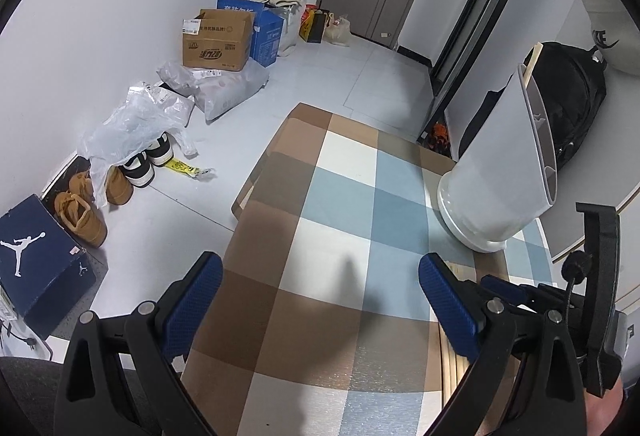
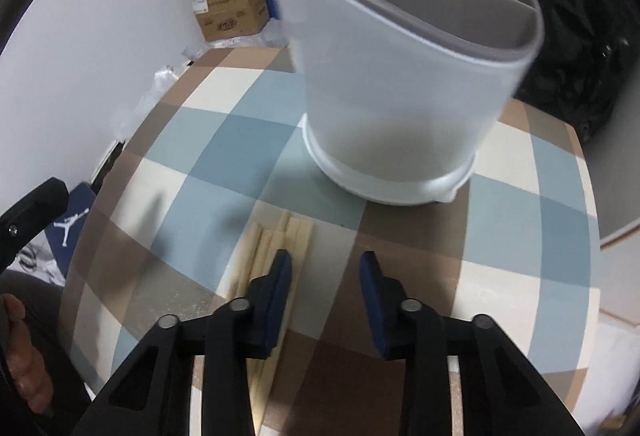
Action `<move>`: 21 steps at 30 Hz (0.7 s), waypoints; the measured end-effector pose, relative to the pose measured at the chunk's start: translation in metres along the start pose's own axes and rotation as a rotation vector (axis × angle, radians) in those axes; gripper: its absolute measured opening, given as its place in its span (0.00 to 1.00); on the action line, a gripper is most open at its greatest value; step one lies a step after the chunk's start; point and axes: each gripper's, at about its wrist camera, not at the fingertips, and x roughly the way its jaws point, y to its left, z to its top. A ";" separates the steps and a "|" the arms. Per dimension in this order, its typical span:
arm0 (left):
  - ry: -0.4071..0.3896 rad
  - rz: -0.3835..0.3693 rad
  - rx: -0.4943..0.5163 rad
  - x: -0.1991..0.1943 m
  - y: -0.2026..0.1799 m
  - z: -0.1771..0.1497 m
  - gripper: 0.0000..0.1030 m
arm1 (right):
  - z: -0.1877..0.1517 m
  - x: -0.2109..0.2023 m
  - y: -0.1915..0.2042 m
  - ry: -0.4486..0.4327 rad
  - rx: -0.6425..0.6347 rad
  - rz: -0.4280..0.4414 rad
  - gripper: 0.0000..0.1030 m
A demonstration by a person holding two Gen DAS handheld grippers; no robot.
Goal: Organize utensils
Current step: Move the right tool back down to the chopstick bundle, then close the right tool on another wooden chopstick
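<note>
A white utensil holder (image 1: 496, 172) with inner dividers stands on the checked tablecloth (image 1: 340, 196); one wooden chopstick (image 1: 532, 62) sticks out of it. It fills the upper right wrist view (image 2: 400, 84). Several wooden chopsticks (image 2: 276, 244) lie in a bundle on the cloth in front of the holder, under my right gripper's left finger. They also show in the left wrist view (image 1: 452, 352). My right gripper (image 2: 326, 264) is open and empty, low over the cloth beside the bundle. My left gripper (image 1: 320, 272) is wide open and empty over the table's left part.
The table edge (image 1: 248, 180) drops to the floor at the left. Cardboard boxes (image 1: 218, 40), plastic bags, shoes (image 1: 84, 212) and a blue shoe box (image 1: 40, 256) lie on the floor. A black backpack (image 1: 568, 92) sits behind the holder.
</note>
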 end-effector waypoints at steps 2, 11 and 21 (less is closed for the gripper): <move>0.002 -0.002 -0.002 0.000 0.001 0.001 0.93 | 0.003 0.000 0.004 0.003 -0.017 -0.027 0.27; 0.001 -0.009 -0.021 -0.001 0.008 0.003 0.93 | 0.000 0.001 -0.014 0.048 0.017 -0.038 0.12; -0.001 -0.014 0.003 -0.001 0.004 0.002 0.93 | 0.009 0.005 0.000 0.020 -0.008 -0.053 0.17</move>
